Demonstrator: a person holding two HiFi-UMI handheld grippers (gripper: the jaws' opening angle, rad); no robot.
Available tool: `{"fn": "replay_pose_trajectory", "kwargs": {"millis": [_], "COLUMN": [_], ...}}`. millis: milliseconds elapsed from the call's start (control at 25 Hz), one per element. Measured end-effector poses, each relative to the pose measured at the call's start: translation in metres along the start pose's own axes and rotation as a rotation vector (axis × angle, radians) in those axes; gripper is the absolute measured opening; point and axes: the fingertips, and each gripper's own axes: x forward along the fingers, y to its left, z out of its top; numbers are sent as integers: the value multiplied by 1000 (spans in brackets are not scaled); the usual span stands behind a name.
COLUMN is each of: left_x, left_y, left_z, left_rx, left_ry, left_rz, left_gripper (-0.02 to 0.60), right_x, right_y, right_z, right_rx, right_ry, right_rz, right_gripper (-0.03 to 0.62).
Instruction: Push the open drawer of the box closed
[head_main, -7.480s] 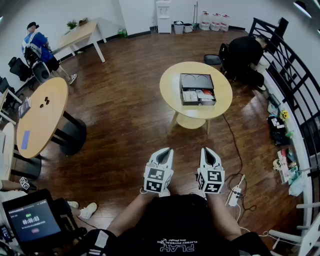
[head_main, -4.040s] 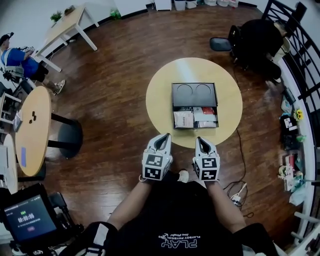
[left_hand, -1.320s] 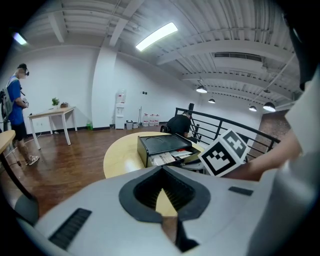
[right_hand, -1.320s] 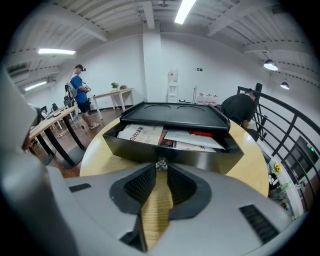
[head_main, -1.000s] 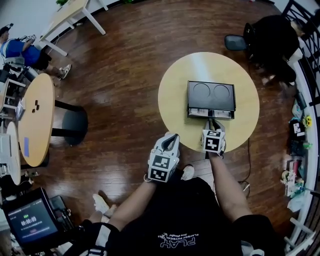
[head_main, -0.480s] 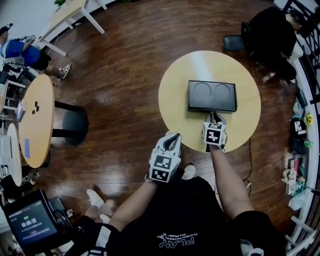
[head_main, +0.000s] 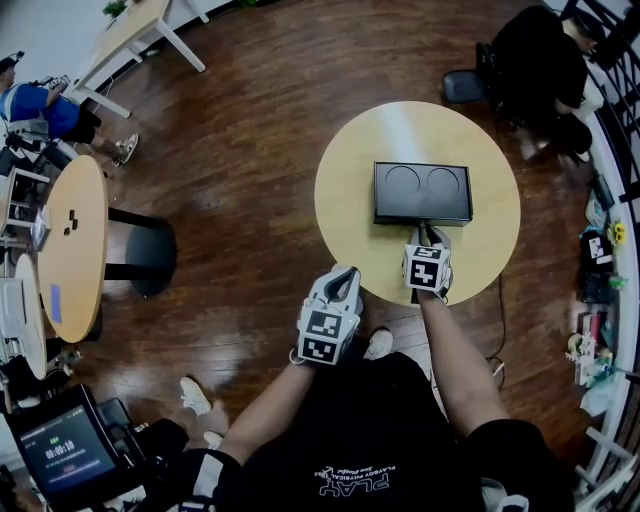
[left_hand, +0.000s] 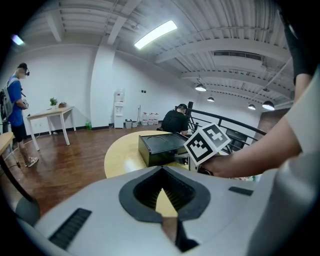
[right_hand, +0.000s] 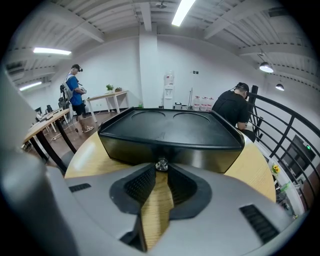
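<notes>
- The box (head_main: 422, 192), black with two round hollows in its lid, sits at the middle of the round table (head_main: 350, 190), its long sides parallel to the near edge.
- The drawer (right_hand: 200, 156) is shut, its front flush with the side of the box that faces the near edge; nothing of its inside shows.
- The right gripper (right_hand: 161, 171) reaches in over the near edge, tips against the drawer front, jaws drawn in on either side of the small metal knob (right_hand: 161, 164) (only a sliver of gap is left, and the knob fills it).
- The left gripper (left_hand: 162, 189) is held back at the near-left edge, well apart from the box, its jaws clenched tip to tip on nothing; only table top shows in the wedge behind the tips.
- The holder's right forearm (head_main: 450, 350) stretches out toward the near edge, while the left is bent in close to the body.
- Beyond the far-right edge a person in black (head_main: 530, 50) sits bent forward by a black railing (right_hand: 280, 145).
- Far off past the left edge, a person in blue (right_hand: 76, 95) stands near other tables on the dark wood floor (head_main: 250, 120).
</notes>
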Motion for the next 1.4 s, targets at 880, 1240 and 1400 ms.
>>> {"fn": "replay_pose_trajectory", "kwargs": {"millis": [880, 1240, 1400], "left_x": [5, -35, -51], "left_y": [-12, -60, -76], "left_z": [18, 28, 32], "left_rx": [-27, -73, -118], "left_ry": [-39, -100, -138], "left_rz": [-52, -66, -63], "left_gripper": [-3, -3, -3], "right_x": [-76, -171, -195], "right_y": [11, -5, -11], "right_z": [12, -17, -29], "right_rx": [68, 42, 14], "right_ry": [-98, -131, -147], "right_rz": [137, 189, 171], "right_gripper": [72, 5, 5]}}
